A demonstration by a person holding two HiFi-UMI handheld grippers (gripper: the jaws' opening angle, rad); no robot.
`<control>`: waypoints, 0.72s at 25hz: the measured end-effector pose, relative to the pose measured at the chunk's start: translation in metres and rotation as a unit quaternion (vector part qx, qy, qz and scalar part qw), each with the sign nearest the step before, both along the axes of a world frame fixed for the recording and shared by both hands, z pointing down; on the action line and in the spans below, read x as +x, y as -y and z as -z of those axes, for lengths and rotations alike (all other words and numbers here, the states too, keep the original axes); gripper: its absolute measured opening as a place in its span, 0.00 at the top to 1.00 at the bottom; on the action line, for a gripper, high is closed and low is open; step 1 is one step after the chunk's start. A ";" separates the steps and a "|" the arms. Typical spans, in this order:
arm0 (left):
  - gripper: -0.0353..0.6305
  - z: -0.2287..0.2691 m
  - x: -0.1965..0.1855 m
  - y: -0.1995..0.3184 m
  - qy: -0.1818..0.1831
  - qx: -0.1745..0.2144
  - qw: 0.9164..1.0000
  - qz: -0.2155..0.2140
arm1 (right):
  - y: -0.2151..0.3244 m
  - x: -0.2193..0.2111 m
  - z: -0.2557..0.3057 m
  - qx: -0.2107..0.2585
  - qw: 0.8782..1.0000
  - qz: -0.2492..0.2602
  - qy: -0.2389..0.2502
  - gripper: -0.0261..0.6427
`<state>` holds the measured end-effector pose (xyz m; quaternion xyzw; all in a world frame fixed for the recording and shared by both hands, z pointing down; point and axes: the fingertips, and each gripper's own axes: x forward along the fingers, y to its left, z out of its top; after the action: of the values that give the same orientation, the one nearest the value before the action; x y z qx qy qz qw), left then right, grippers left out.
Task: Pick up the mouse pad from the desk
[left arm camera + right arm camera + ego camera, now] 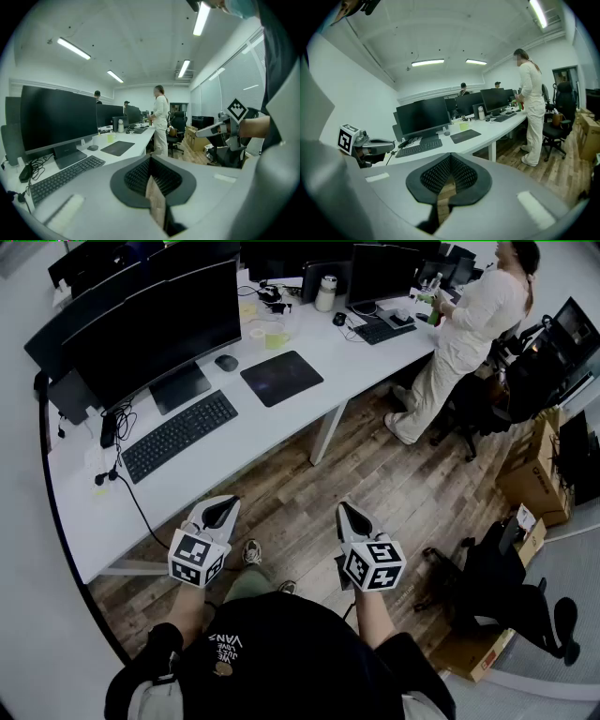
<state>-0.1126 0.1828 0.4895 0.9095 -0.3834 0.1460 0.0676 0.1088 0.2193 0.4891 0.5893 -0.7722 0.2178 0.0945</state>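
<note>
"VANS" on the black shirt (281,652)

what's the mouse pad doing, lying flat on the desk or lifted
Flat on the desk. The mouse pad lies spread out beside the mouse, no edge raised, nothing touching it.

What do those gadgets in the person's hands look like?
Each hand carries a pale grey, wedge-shaped tool: the left gripper and right gripper. Both taper to a point, have black ribbed pads inside, and carry a white cube with black square markers. The person wears a black top with white print.
</note>
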 end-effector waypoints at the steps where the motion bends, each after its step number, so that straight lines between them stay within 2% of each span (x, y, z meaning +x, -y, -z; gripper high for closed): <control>1: 0.94 -0.001 0.000 -0.005 -0.001 -0.001 1.000 0.001 | -0.005 0.000 -0.001 0.000 1.000 0.001 0.000 0.95; 6: 0.94 -0.005 0.002 -0.024 -0.005 -0.002 1.000 0.013 | -0.022 0.005 -0.004 0.007 1.000 -0.002 0.017 0.95; 10: 0.94 0.004 0.008 -0.024 -0.028 0.014 0.999 0.028 | -0.023 0.006 -0.002 0.017 0.998 0.013 0.063 0.95; 11: 0.87 0.005 0.010 -0.023 -0.031 0.014 0.999 0.030 | -0.023 0.007 -0.005 0.015 0.998 0.011 0.065 0.95; 13: 0.63 0.005 0.015 -0.018 -0.030 0.012 0.999 0.033 | -0.020 0.010 -0.009 0.011 0.998 0.004 0.064 0.86; 15: 0.61 0.004 0.023 -0.013 -0.029 0.009 0.999 0.030 | -0.018 0.014 -0.012 0.007 0.998 -0.002 0.070 0.77; 18: 0.56 0.002 0.033 0.003 -0.029 0.005 0.999 0.023 | -0.009 0.021 -0.019 0.001 0.997 -0.012 0.075 0.71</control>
<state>-0.0799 0.1795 0.4871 0.9045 -0.4030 0.1156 0.0775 0.1301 0.2280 0.5078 0.5806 -0.7701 0.2622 0.0331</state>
